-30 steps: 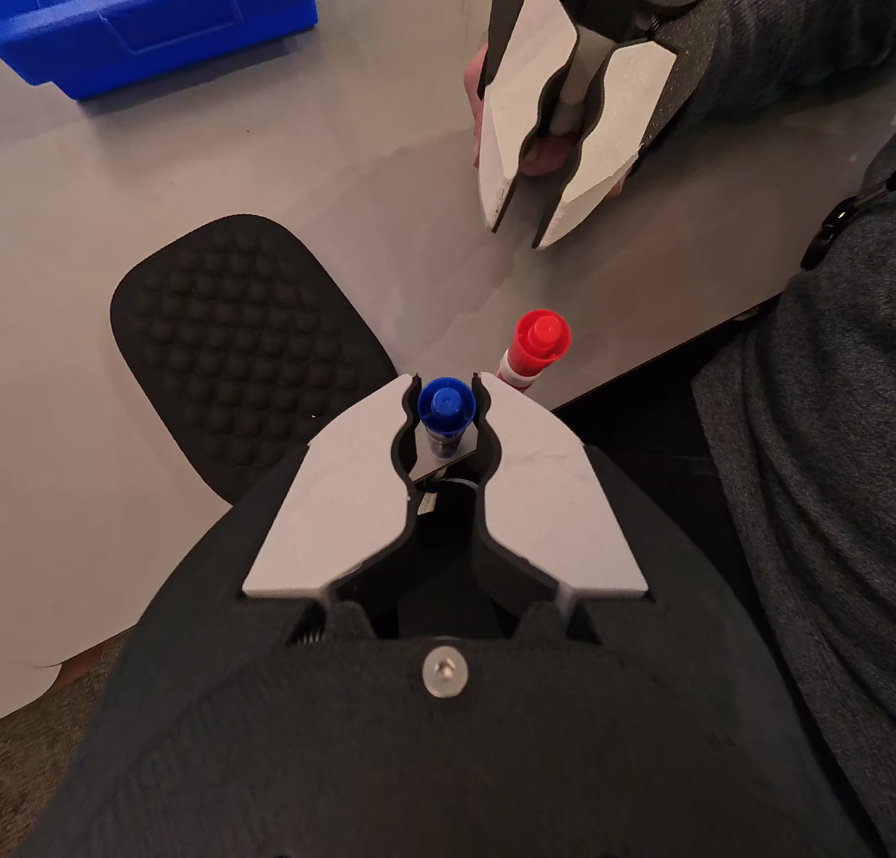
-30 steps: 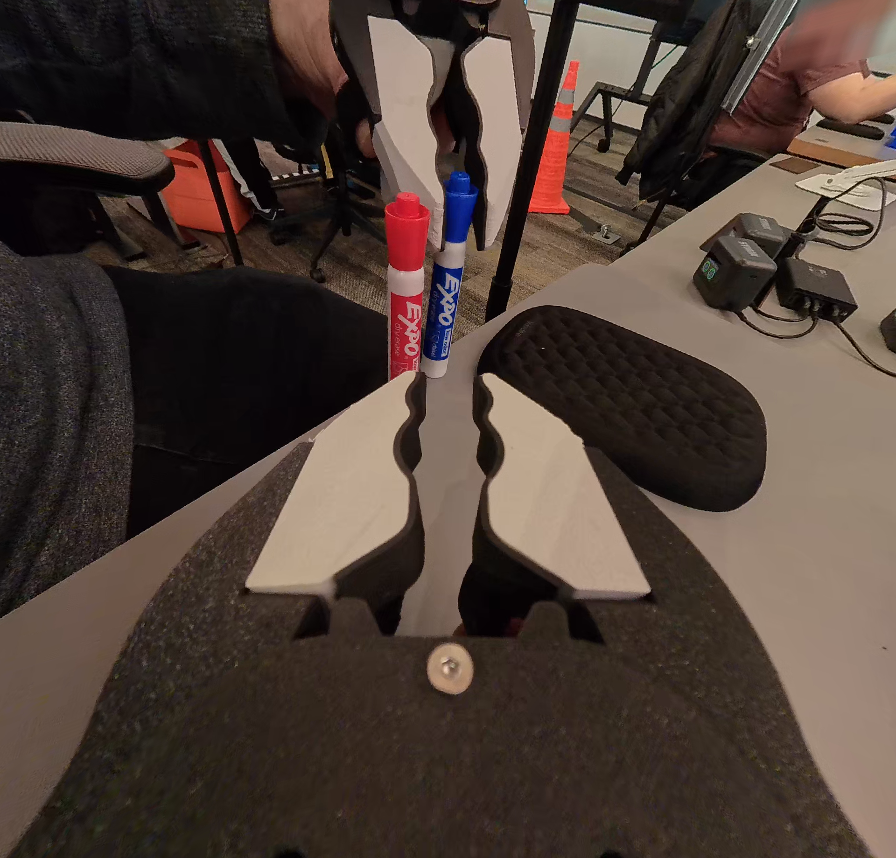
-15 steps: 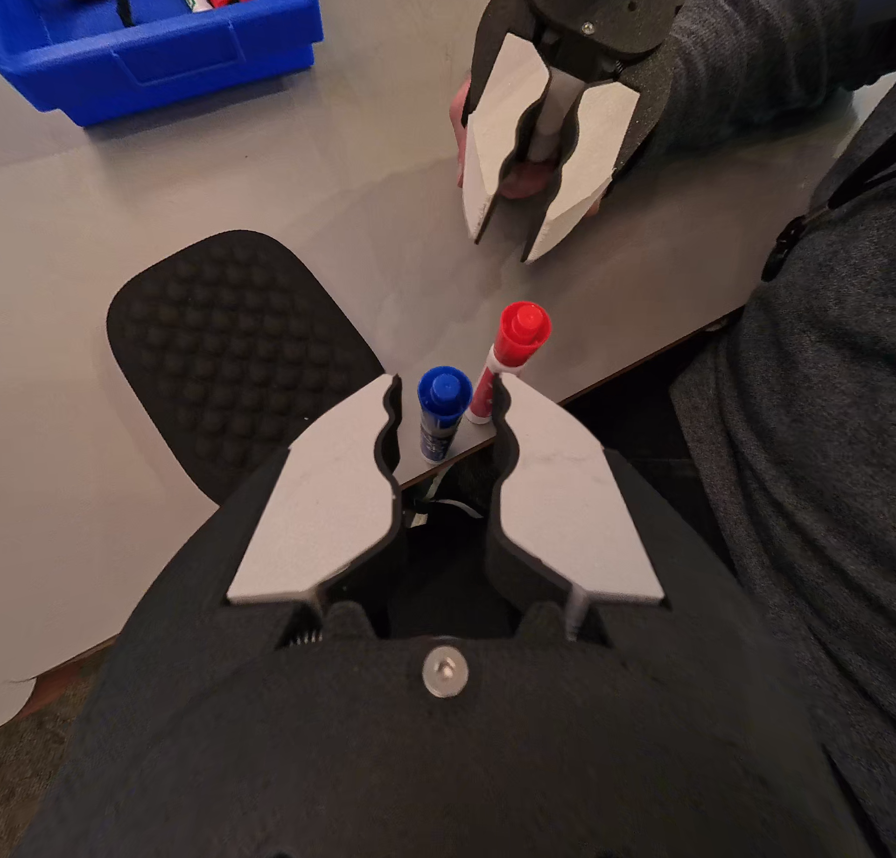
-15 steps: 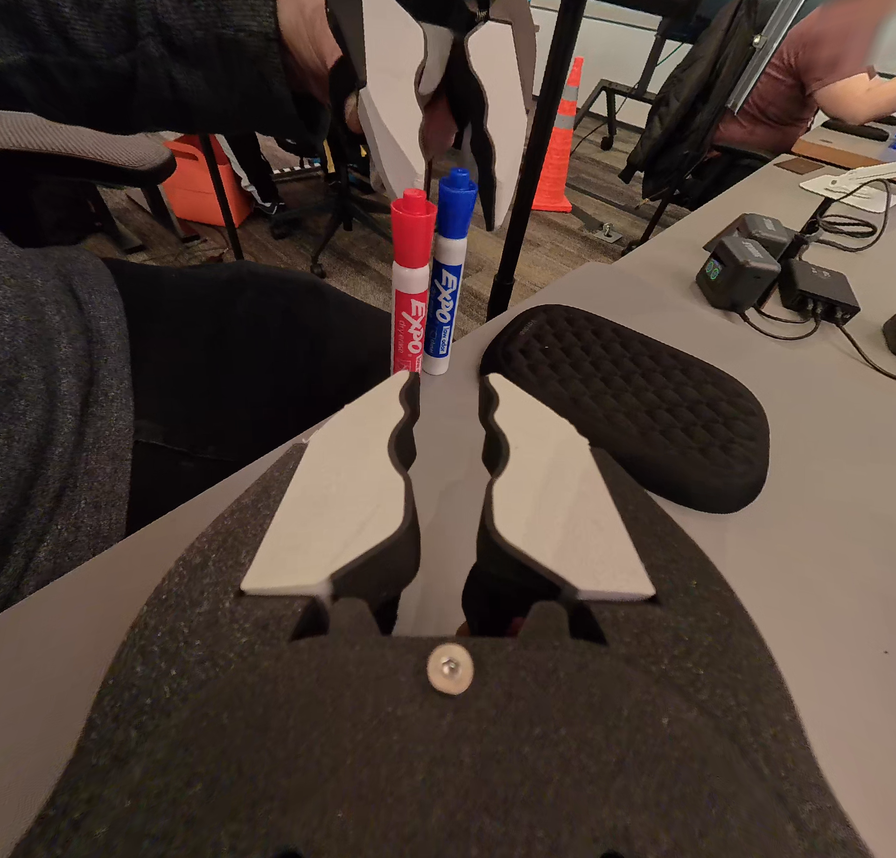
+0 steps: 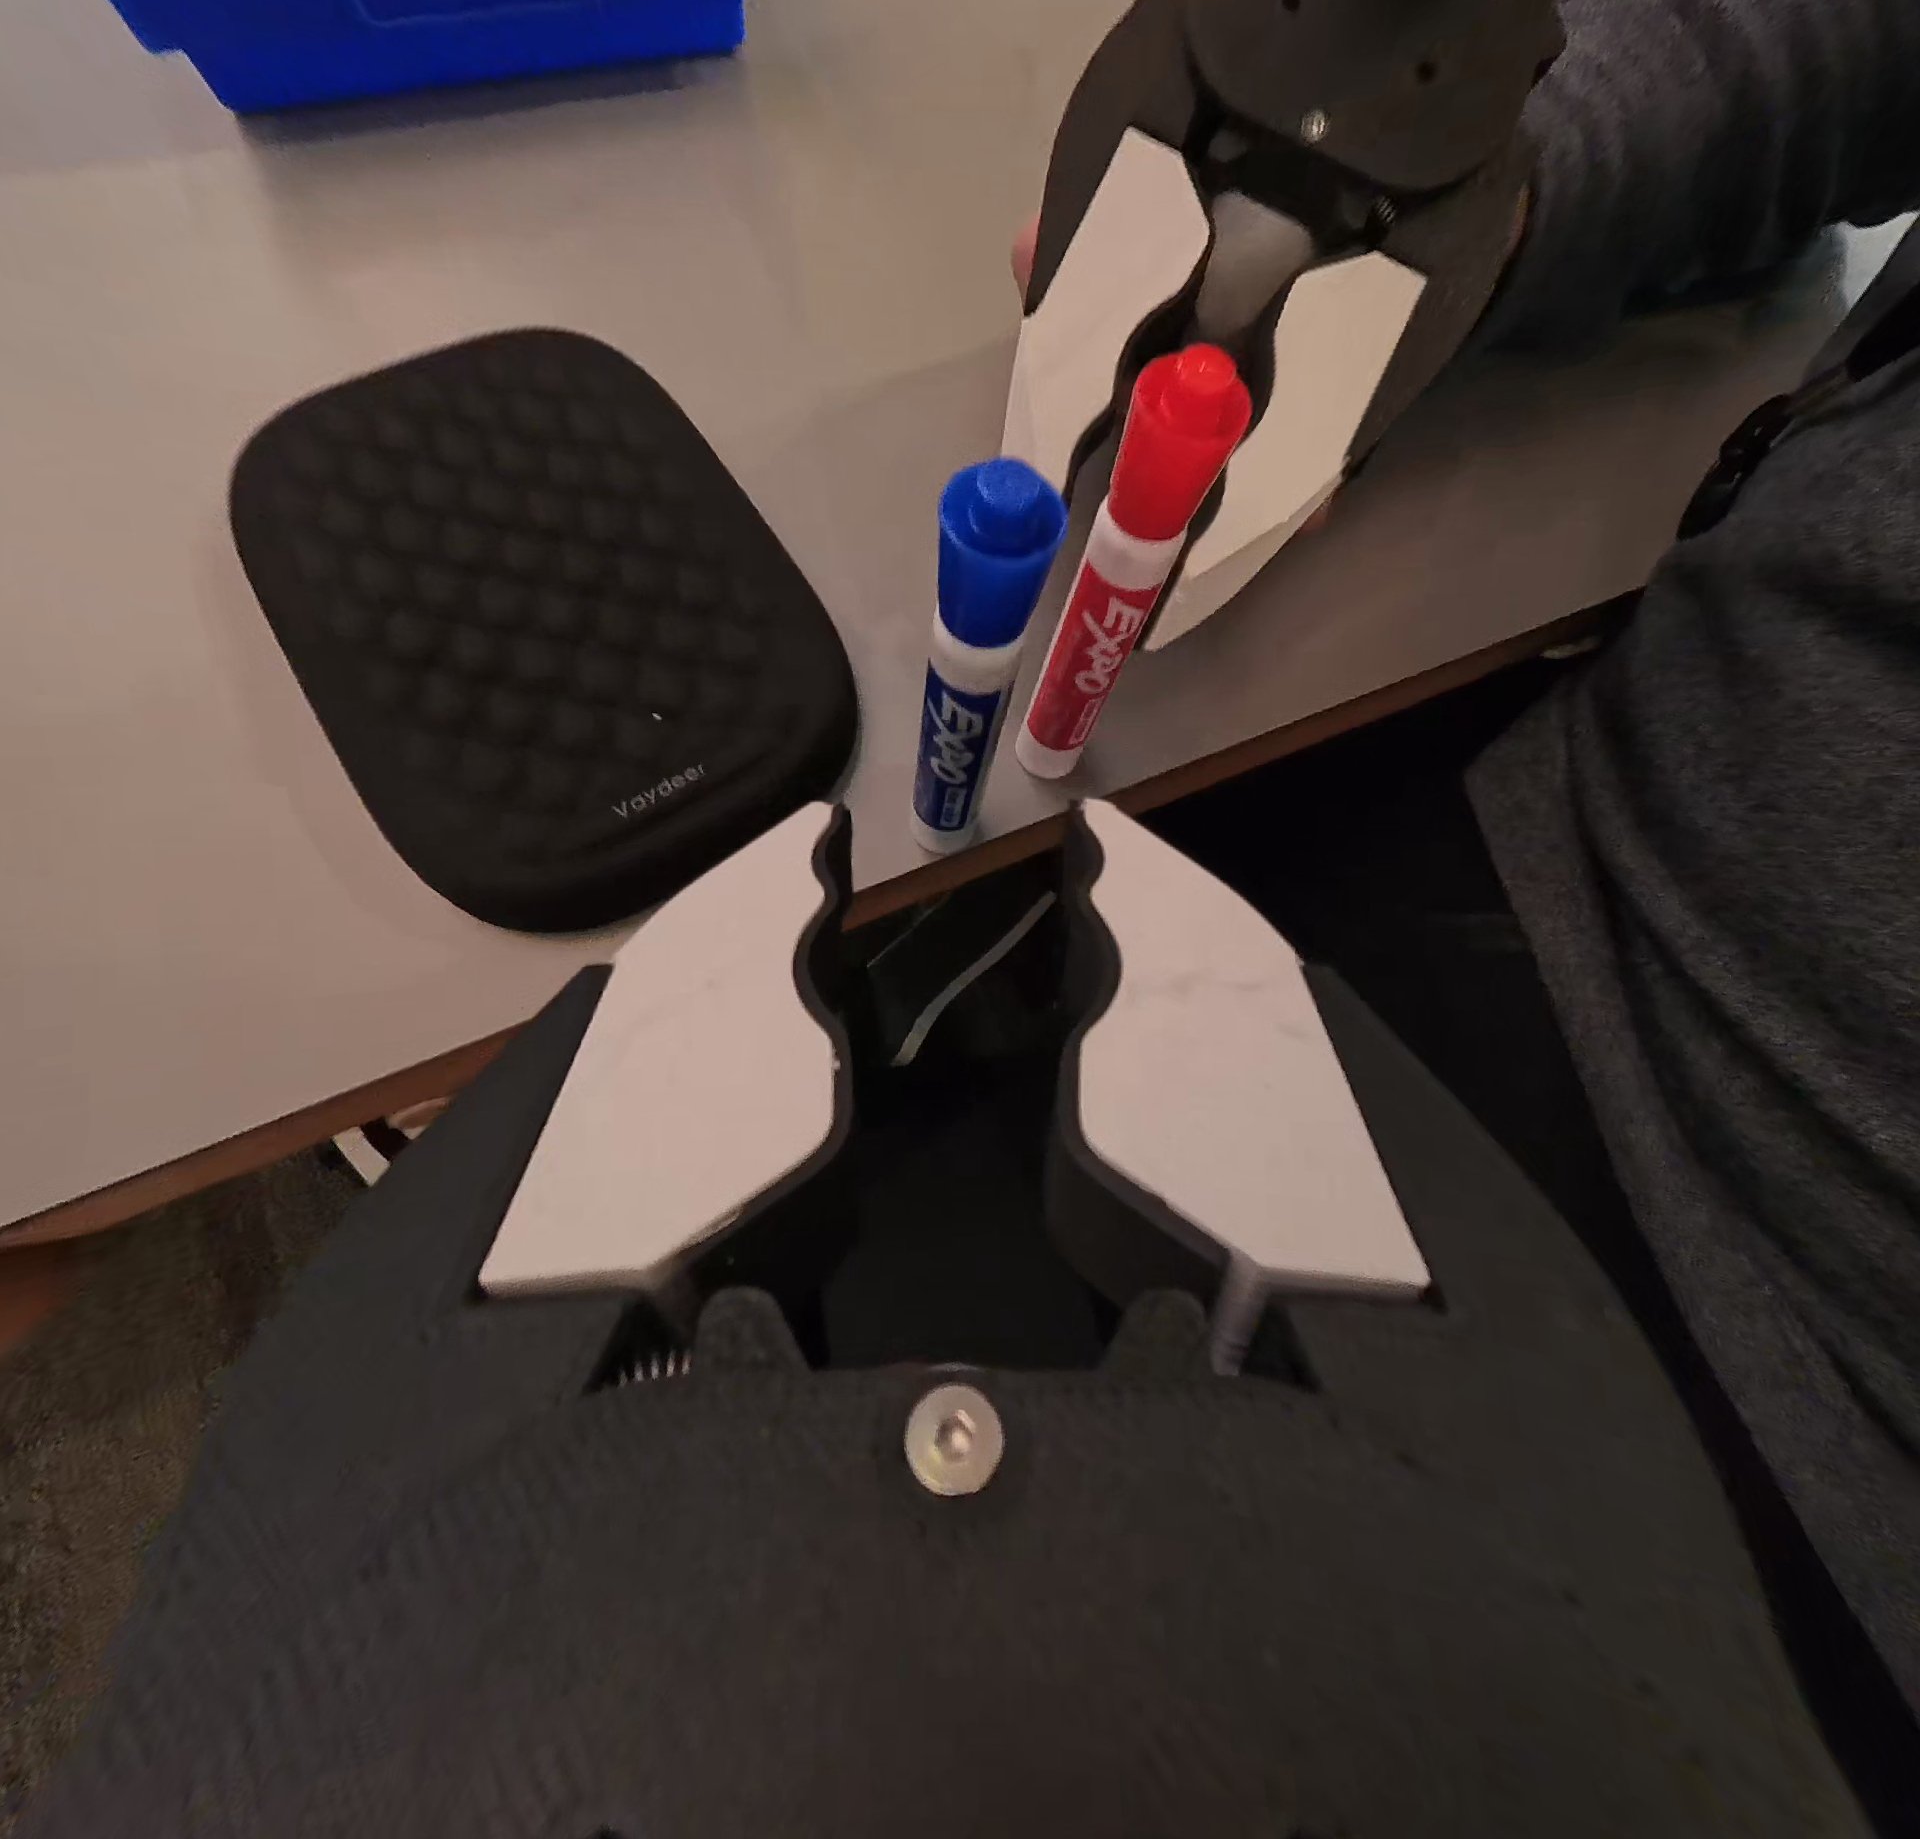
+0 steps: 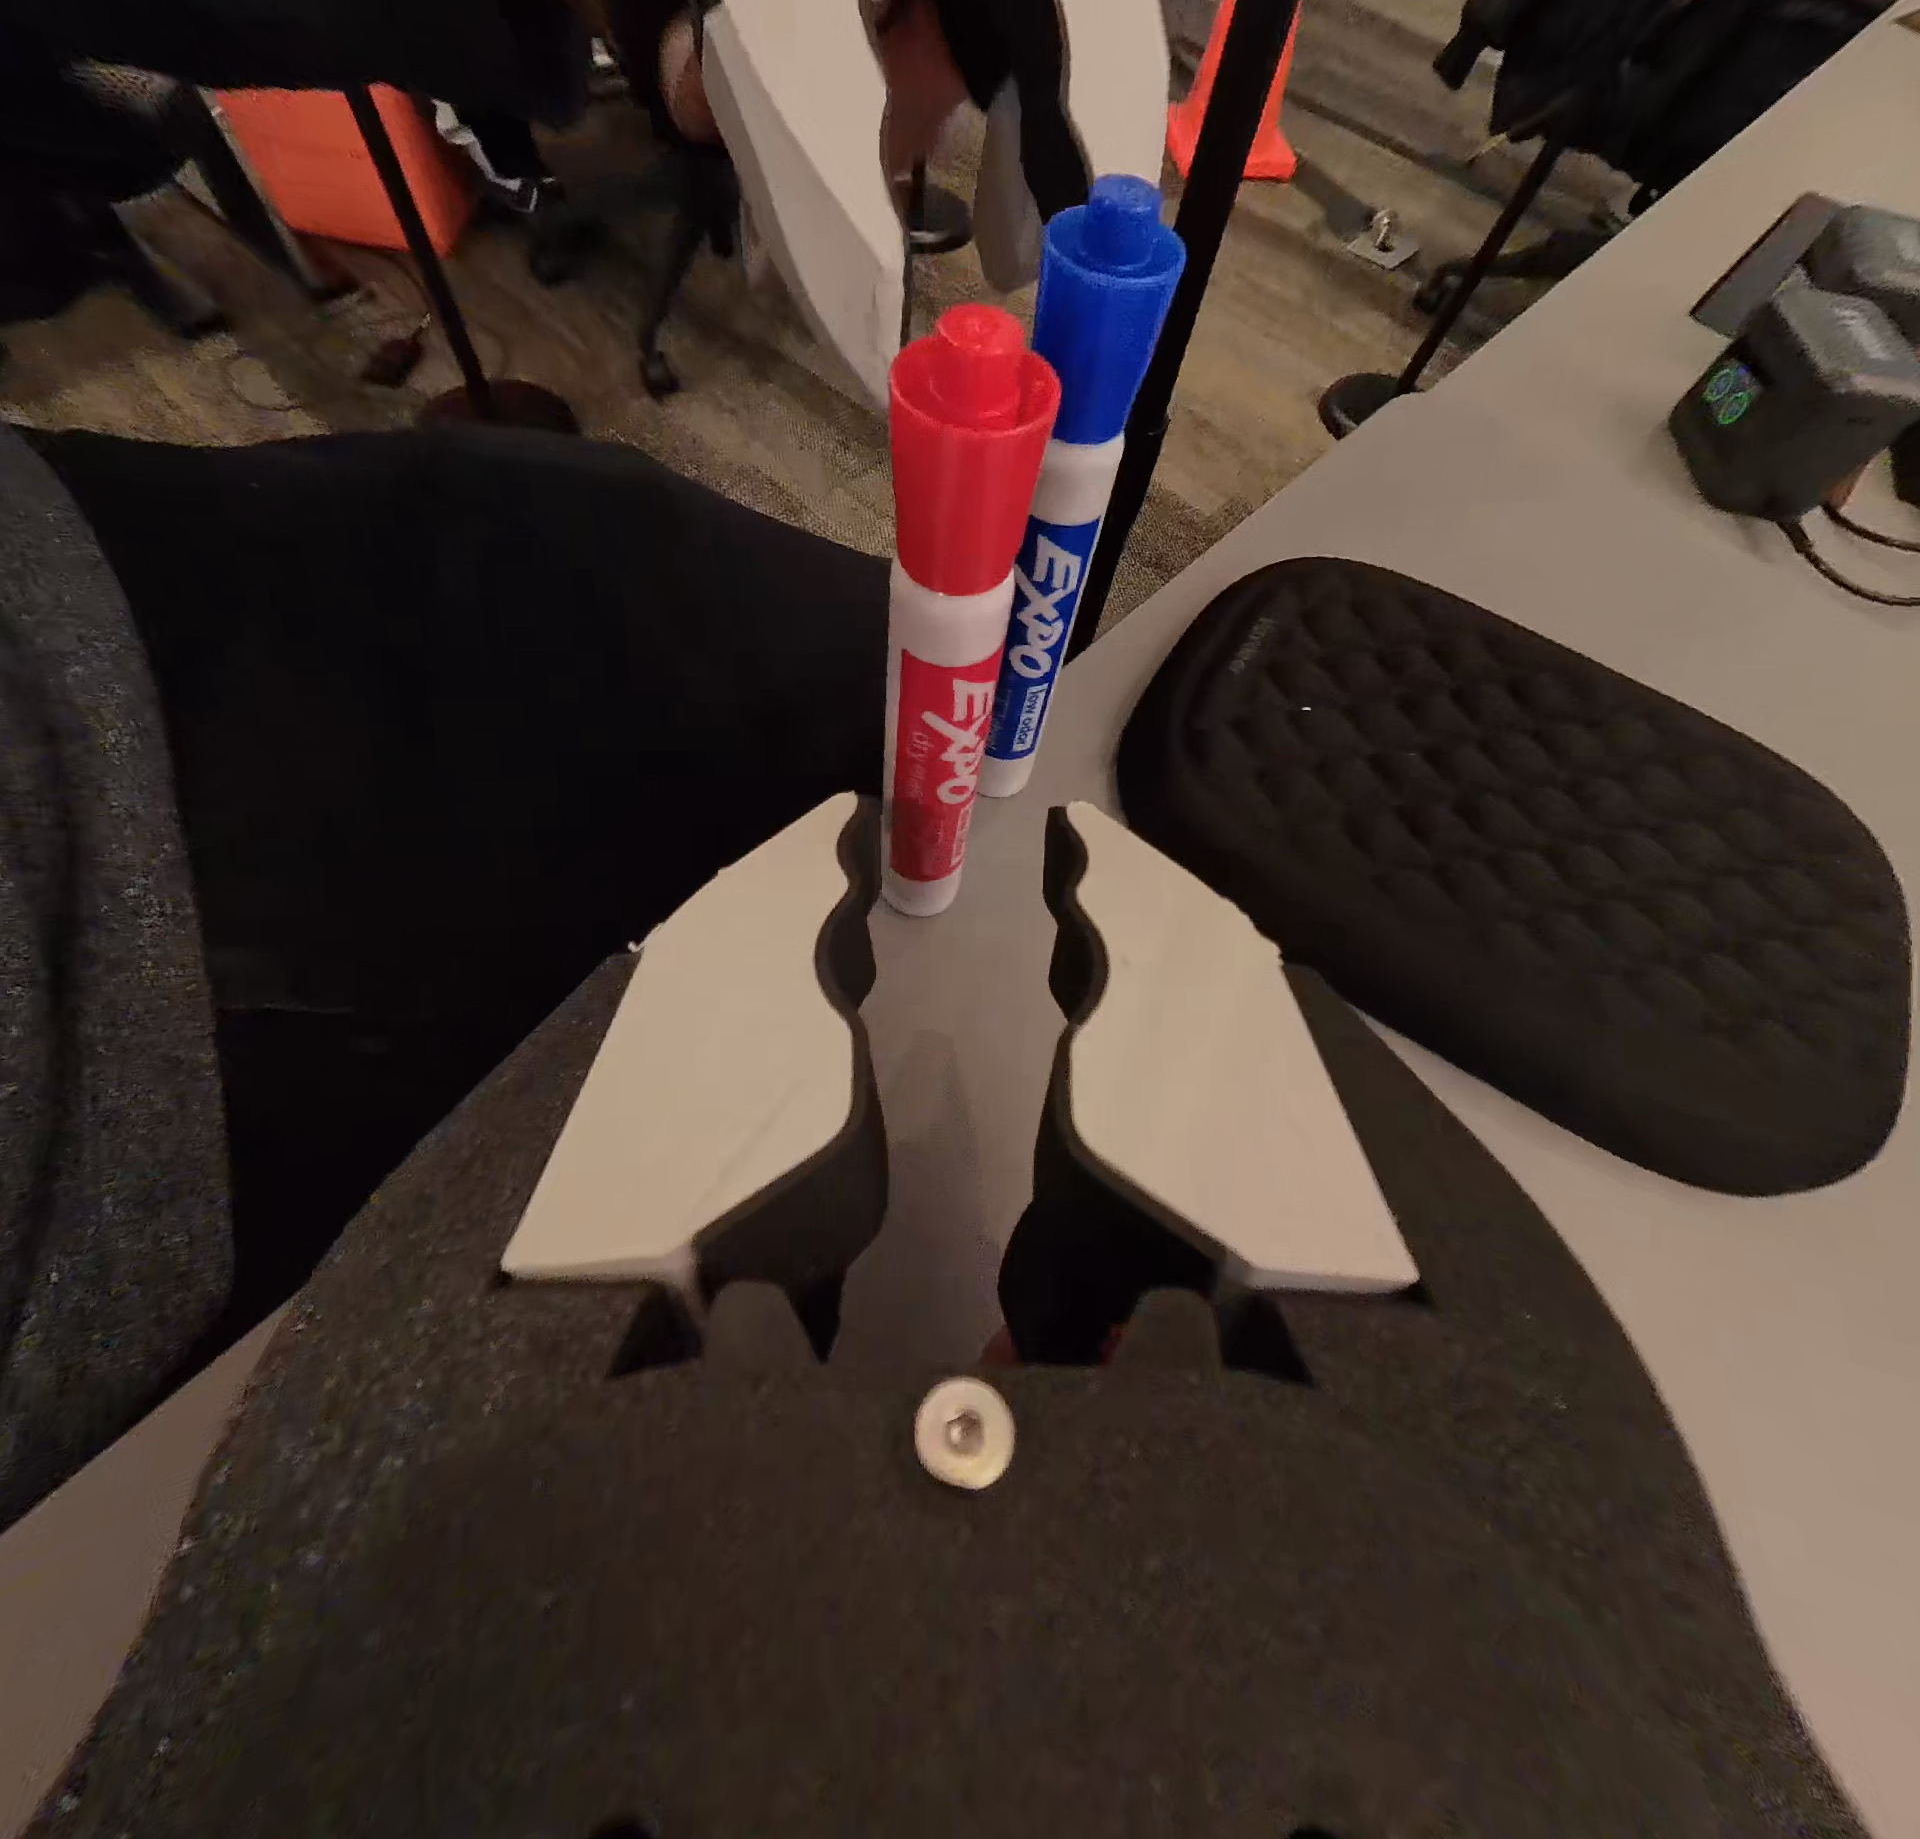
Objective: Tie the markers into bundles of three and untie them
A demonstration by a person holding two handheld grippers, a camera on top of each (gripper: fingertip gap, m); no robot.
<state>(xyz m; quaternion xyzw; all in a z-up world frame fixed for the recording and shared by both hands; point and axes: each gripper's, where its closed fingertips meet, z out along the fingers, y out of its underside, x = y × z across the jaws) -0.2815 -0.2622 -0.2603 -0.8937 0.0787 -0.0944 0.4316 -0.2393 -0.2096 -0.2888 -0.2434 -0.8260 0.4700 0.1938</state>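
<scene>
**Left gripper backs off the markers**

Having let go of the blue marker (image 5: 985, 636), the left gripper (image 5: 954, 821) is hanging open, empty, below both markers at frame centre. Red marker (image 5: 1138, 553) is standing beside it near the table (image 5: 520, 231) edge; the right gripper (image 6: 954, 810) is gaping open just before it.

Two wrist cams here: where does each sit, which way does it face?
Left wrist view: on the left gripper, off the table edge, looking down across it; own open fingers, grey sleeve.
Right wrist view: on the right gripper, low over the table, looking outward past its edge; own open fingers, dark-clothed lap.
Shared: upright blue marker, red marker, black wrist-rest pad, each other's gripper.
</scene>
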